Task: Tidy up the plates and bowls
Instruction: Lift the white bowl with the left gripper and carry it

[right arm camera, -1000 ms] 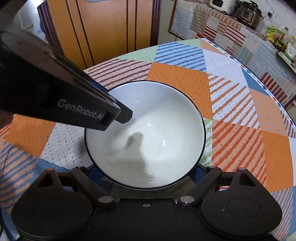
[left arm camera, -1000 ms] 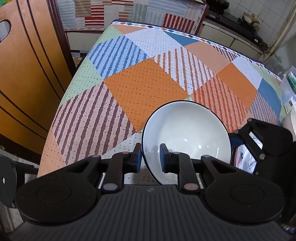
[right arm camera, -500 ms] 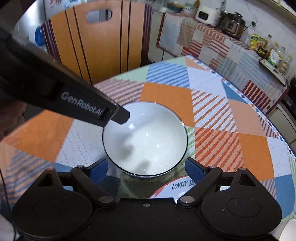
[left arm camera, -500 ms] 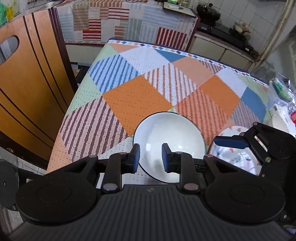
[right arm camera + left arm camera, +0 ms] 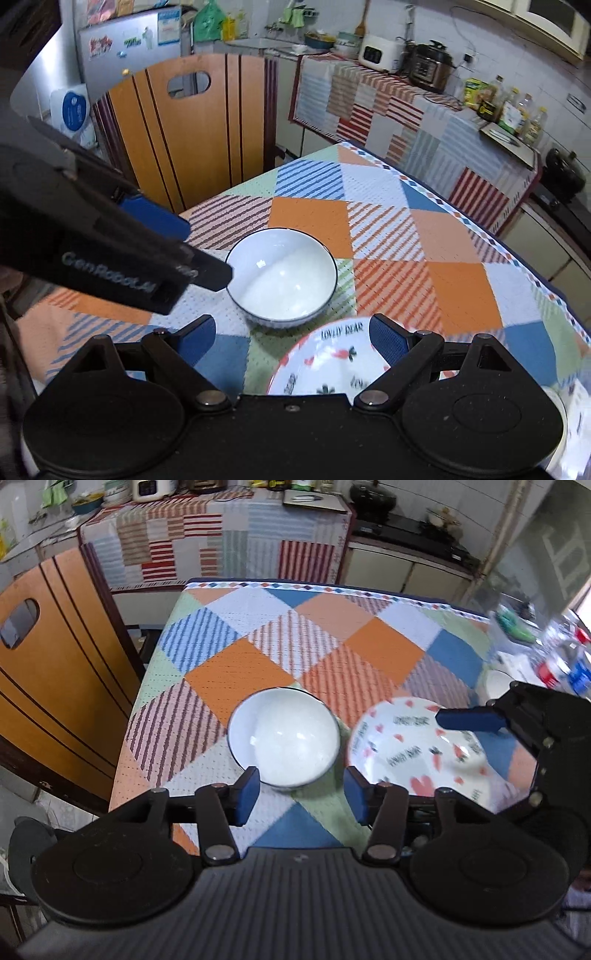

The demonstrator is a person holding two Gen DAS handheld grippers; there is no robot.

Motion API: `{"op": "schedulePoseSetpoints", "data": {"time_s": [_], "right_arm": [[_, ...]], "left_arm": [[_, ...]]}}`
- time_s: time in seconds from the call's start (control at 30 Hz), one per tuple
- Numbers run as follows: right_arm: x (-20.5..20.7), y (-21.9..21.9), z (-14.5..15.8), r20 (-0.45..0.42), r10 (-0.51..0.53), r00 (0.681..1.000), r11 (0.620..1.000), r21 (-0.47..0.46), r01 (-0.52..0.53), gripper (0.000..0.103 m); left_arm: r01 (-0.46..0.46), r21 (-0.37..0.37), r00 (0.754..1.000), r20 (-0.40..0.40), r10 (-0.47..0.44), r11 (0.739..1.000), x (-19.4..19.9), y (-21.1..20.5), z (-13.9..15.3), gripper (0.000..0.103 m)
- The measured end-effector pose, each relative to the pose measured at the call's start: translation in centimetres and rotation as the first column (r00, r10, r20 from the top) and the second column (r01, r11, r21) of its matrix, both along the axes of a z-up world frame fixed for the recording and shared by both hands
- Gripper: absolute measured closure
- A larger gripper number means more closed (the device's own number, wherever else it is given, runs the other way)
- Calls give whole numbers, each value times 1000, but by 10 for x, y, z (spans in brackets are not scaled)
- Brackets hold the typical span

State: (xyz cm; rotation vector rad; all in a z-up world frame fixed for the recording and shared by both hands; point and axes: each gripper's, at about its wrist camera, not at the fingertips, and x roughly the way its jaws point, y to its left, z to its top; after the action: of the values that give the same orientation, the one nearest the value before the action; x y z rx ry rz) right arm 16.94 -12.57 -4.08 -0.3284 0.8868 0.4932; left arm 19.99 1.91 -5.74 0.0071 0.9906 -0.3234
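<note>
A plain white bowl with a thin dark rim stands on the patchwork tablecloth; it also shows in the right wrist view. A white dish with red hearts and lettering lies just right of it, seen close to the camera in the right wrist view. My left gripper is open and empty, raised above and behind the bowl. My right gripper is open and empty, raised over the near edge of the printed dish.
The patchwork-covered table stretches away behind the dishes. An orange wooden chair back stands at its left edge. Bottles and small items crowd the far right side. A cloth-covered counter with appliances is behind the table.
My left gripper let go of the white bowl, opened wide and rose back. My right gripper also lifted away. The printed dish has come into view beside the bowl.
</note>
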Motion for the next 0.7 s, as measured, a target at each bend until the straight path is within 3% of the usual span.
{"op": "schedulePoseSetpoints", "data": {"time_s": [0.23,0.33,0.7], "right_arm": [[-40,-43,33,14,-62,998,998,27,61,11],[-52,-64,45,6,-105,994,993,51,104,10],[-101,-130,74,2,-210,978,972,108,208,10]], "left_arm": [[69,46,997,35,-70,997,-40,-15,39,40],[94,27,993,71,-95,995,-53,-20,51,35],[157,59,983,81,-162,986,-90,-50,70,18]]}}
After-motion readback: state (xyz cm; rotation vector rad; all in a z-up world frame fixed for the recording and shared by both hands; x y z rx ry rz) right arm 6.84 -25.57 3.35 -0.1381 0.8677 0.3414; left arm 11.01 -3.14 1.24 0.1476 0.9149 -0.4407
